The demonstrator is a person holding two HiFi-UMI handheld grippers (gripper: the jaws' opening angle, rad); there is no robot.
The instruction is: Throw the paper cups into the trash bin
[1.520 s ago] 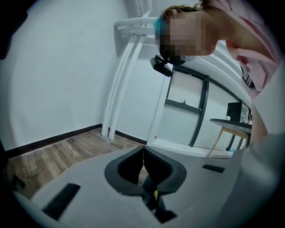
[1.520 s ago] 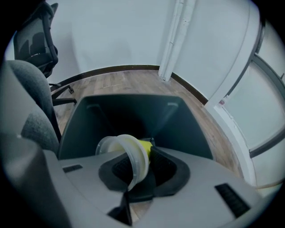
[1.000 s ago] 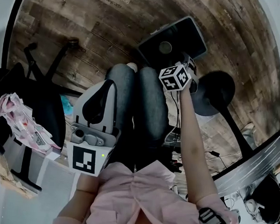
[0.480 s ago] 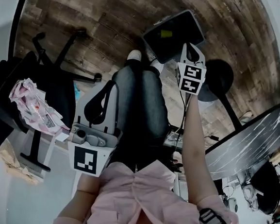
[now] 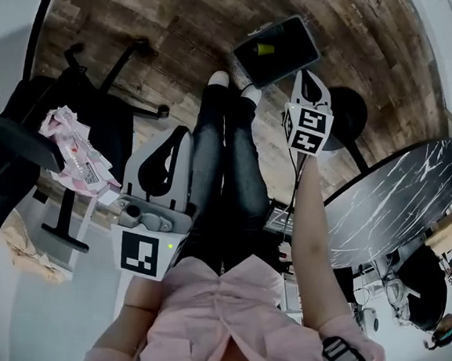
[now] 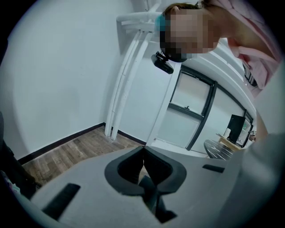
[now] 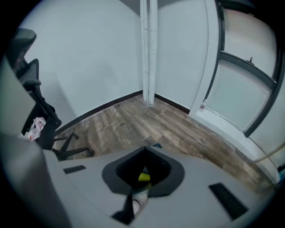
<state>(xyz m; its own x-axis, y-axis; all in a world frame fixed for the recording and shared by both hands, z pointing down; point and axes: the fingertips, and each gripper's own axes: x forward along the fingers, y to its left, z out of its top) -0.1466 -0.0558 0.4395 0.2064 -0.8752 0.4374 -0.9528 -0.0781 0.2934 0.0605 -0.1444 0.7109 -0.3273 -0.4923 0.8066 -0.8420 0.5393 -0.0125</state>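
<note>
The trash bin (image 5: 279, 44) is a dark, lined rectangle on the wood floor just past the person's shoes, with a yellow scrap (image 5: 266, 50) lying inside. No paper cup shows in any view. My right gripper (image 5: 303, 76) is held out at arm's length beside the bin's right edge, jaws shut with nothing between them. Through the hollow behind its closed tips (image 7: 144, 150) I see the yellow scrap (image 7: 144, 177) and a shoe. My left gripper (image 5: 184, 133) is held close to the body, and its jaws (image 6: 143, 148) are shut and hold nothing.
A black office chair (image 5: 25, 138) stands at left with a crumpled pink-and-white bag (image 5: 72, 154) on it. A round dark marble table (image 5: 389, 206) is at right, and a black round base (image 5: 346, 115) lies near the bin. White pipes (image 7: 149, 49) run up the room corner.
The view has swung, bringing the round table in at right and pushing the bin farther up. The right gripper turned upright beside the bin. A round pale object seen in the bin earlier no longer shows.
</note>
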